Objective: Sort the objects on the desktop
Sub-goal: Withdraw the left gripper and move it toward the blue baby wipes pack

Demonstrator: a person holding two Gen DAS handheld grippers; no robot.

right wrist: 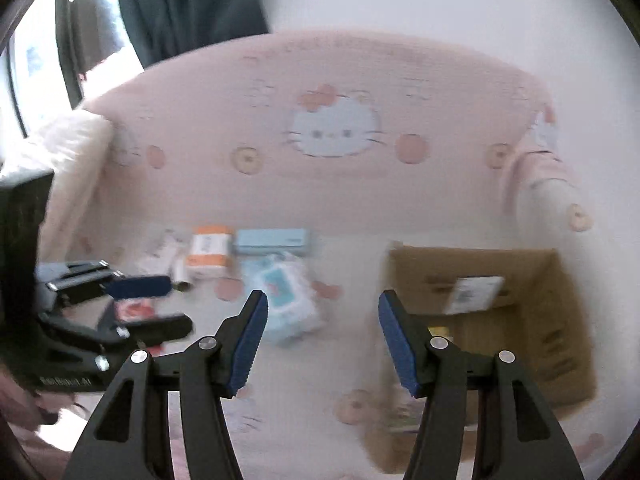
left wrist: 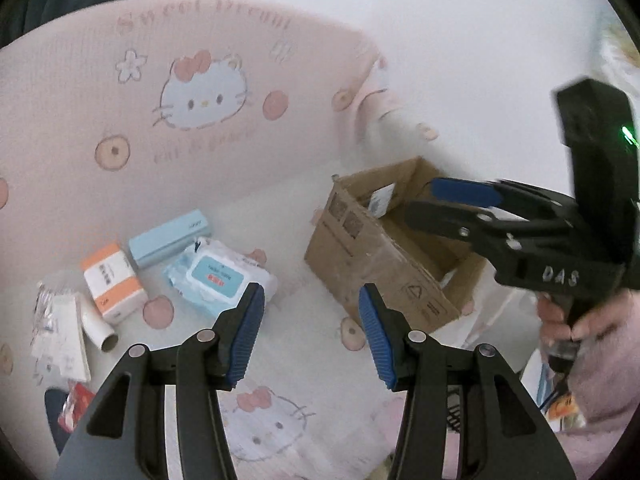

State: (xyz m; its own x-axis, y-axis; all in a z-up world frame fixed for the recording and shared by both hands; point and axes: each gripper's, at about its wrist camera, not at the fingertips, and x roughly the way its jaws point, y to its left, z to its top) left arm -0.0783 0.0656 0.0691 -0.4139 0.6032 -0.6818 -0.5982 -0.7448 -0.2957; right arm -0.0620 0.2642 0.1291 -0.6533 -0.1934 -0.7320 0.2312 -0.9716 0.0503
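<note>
In the left wrist view, the left gripper [left wrist: 310, 308] stands open and has nothing between its blue pads, and it hangs above a bed sheet [left wrist: 304, 360] with a pink cat print. Toward the far left part of the sheet lie a wet wipes pack [left wrist: 222, 276], a light blue box [left wrist: 170, 238] just behind it, and an orange and white box [left wrist: 113, 282] to the left of these. A cardboard tube [left wrist: 100, 328] lies beside the orange and white box, and at the left edge there are some white papers [left wrist: 60, 328]. A brown cardboard box [left wrist: 384, 248] stands open near the far right corner of the sheet, close to the wall. The right gripper [left wrist: 440, 200] reaches over this box from the right, held by a hand [left wrist: 560, 320] in a pink sleeve; its fingers stand apart and hold nothing. In the right wrist view, which is blurred, the right gripper [right wrist: 322, 312] is open and empty. The cardboard box [right wrist: 560, 320] is at the right, with a white label [right wrist: 474, 294] inside. The wet wipes pack [right wrist: 286, 300] lies in the middle of the sheet, and the two boxes lie behind it. The left gripper [right wrist: 160, 304] comes in from the left edge, also empty.
</note>
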